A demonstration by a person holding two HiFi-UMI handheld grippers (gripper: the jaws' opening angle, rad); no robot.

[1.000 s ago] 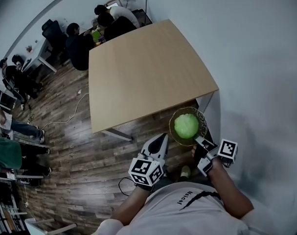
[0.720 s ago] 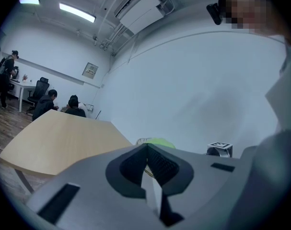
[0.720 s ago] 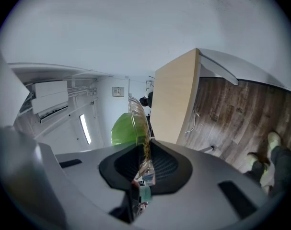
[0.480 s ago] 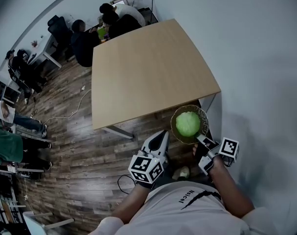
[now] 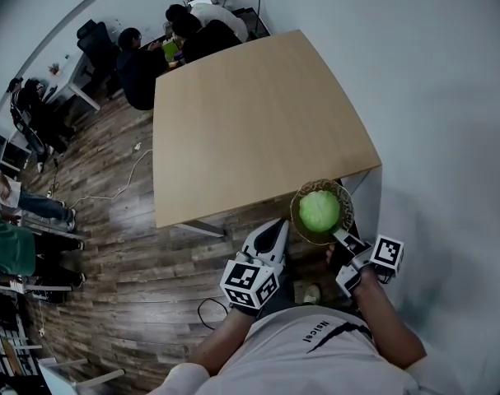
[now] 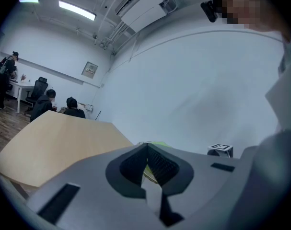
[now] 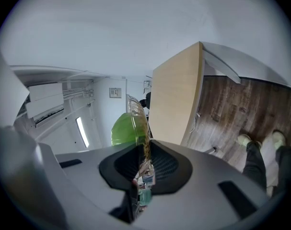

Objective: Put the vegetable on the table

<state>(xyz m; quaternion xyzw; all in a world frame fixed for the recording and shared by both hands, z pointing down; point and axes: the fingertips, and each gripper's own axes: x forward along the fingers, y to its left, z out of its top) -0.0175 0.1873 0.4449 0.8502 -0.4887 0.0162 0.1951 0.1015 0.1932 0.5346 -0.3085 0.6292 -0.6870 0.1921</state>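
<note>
Underfoot, a dark wood-plank floor (image 5: 126, 245) is seen, and on it a pale wooden rectangular surface (image 5: 250, 122) is set beside a white wall (image 5: 431, 97), with several seated people (image 5: 184, 35) gathered at its far end. Just off the near right corner of the surface, a clear glass bowl with a gold-flecked rim (image 5: 294, 214) is held over the floor, not on the surface. A round, light green leafy vegetable (image 5: 319, 211) is carried inside the bowl. The bowl's near rim is pinched between the closed fingers of the right gripper (image 5: 342, 237), and is shown edge-on in the right gripper view. The left gripper (image 5: 276, 227) is held just left of the bowl, apart from it; its fingers are closed tip to tip, with nothing clamped between them.
</note>
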